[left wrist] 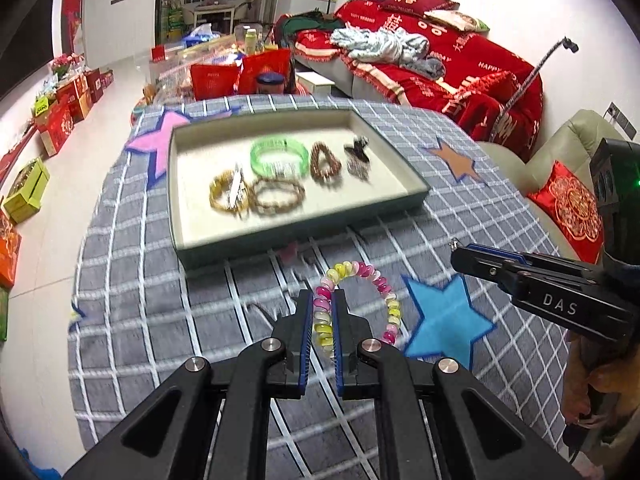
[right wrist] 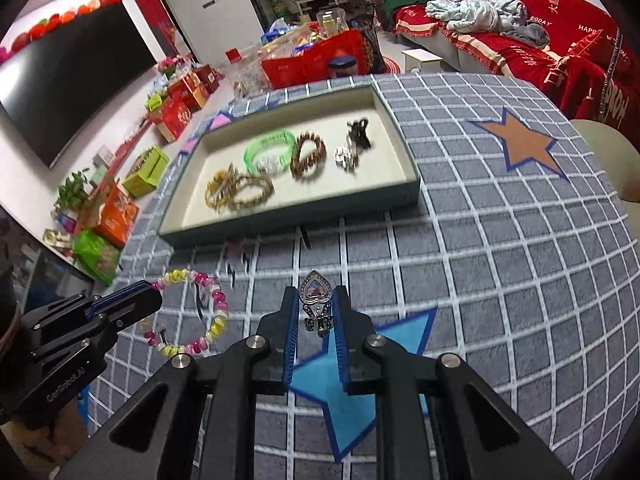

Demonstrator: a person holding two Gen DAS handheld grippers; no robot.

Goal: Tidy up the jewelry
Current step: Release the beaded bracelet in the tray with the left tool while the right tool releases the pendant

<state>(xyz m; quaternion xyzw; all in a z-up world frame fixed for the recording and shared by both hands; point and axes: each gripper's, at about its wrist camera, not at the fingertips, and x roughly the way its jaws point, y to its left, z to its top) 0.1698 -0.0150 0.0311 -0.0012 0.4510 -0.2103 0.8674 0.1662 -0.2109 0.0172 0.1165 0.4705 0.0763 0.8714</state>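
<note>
Near the tray (left wrist: 416,196): left gripper (left wrist: 323,300) fingers clamp the beaded bracelet (left wrist: 384,286); right gripper (right wrist: 316,300) fingers clamp the heart pendant (right wrist: 316,294).

Between the left gripper's (left wrist: 323,300) jaws sits 1 side of the beaded bracelet (left wrist: 372,276); between the right gripper's (right wrist: 316,300) jaws, the heart pendant (right wrist: 316,294). Beyond both, the tray (left wrist: 304,236) holds 4 bracelets.

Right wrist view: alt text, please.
The right hand-held gripper pinches a heart-shaped pendant above a grey checked cloth. The left hand-held gripper holds a pink-and-yellow bead bracelet; a tray of bracelets lies beyond.
</note>
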